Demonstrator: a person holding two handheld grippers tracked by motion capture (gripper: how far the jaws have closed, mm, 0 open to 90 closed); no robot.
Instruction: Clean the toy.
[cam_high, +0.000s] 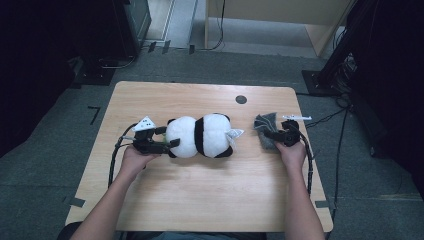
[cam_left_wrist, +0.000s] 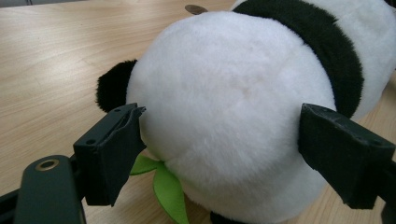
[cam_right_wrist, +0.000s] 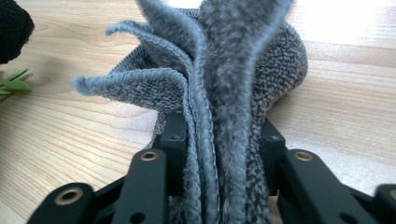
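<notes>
A black and white plush panda (cam_high: 200, 136) lies on its side in the middle of the wooden table (cam_high: 200, 200). My left gripper (cam_high: 167, 137) is at its left end. In the left gripper view the two black jaws stand wide on either side of the panda's round white end (cam_left_wrist: 233, 107), both pads touching the fur. A folded grey knitted cloth (cam_high: 265, 125) lies to the right of the panda. My right gripper (cam_high: 271, 134) is shut on it. Up close, several cloth folds (cam_right_wrist: 224, 70) stand bunched between that gripper's jaws (cam_right_wrist: 219, 135).
A green felt leaf (cam_left_wrist: 168, 186) sticks out under the panda. A white tag (cam_high: 234, 133) hangs at its right end. A round dark cable hole (cam_high: 241, 99) sits near the table's far edge. Dark stands and cables surround the table on the floor.
</notes>
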